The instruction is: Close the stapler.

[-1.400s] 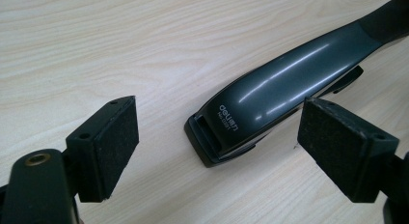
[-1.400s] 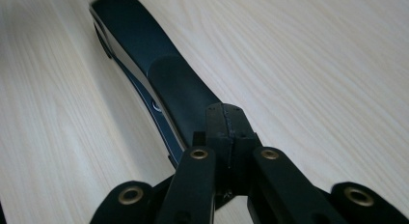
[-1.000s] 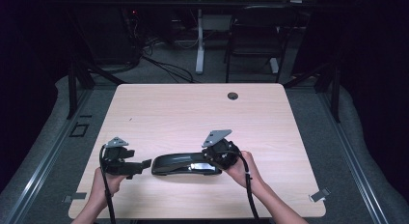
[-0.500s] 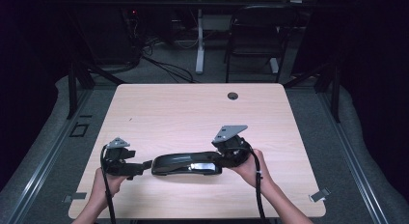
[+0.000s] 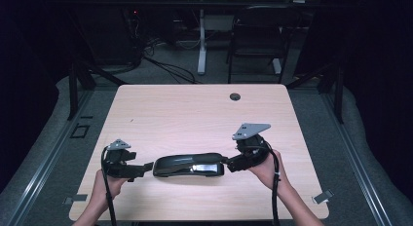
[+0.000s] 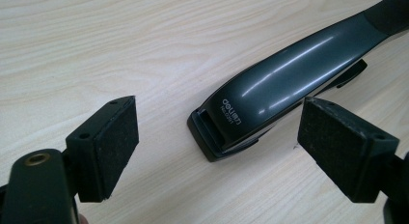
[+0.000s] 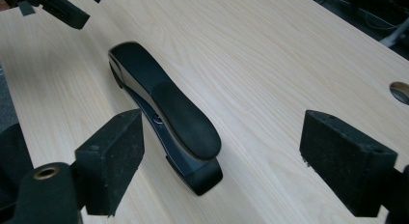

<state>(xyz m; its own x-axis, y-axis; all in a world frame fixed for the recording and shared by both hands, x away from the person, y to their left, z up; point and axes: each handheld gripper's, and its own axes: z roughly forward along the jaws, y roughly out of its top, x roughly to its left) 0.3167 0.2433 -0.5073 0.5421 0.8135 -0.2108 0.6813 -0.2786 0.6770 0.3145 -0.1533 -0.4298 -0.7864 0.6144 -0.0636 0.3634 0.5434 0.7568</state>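
The stapler [image 5: 189, 165] lies on the table [image 5: 195, 114], between both grippers.

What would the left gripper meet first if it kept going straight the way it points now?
Most likely the near end of the black stapler. The left gripper stands open, and the stapler's printed end lies on the table just ahead, between the lines of the two pads, not yet touching them as far as depth shows.
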